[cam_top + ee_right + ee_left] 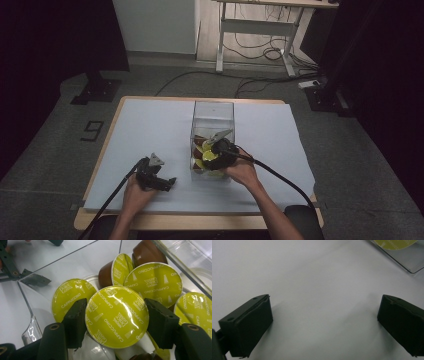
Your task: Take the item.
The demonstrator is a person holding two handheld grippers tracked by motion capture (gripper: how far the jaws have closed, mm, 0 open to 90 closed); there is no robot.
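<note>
Coffee capsules (206,156) inside box (213,112) at table (150,125) centre; right gripper (216,148) in box, left gripper (170,184) lower left.

A dim room is seen, floored in grey carpet (55,150). The wooden surface (200,220) is covered by a pale sheet (145,130). Beyond it, a white wall panel (155,25) and a white-legged desk (257,30) are set, with black cables (260,50) strewn beneath.

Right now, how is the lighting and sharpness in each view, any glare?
High view: dim, dark surroundings, the clear box small. Left gripper view: even, soft light on the white table cover, the black jaws slightly blurred. Right gripper view: bright, with glare streaks across the yellow capsule lid, its print readable.
</note>
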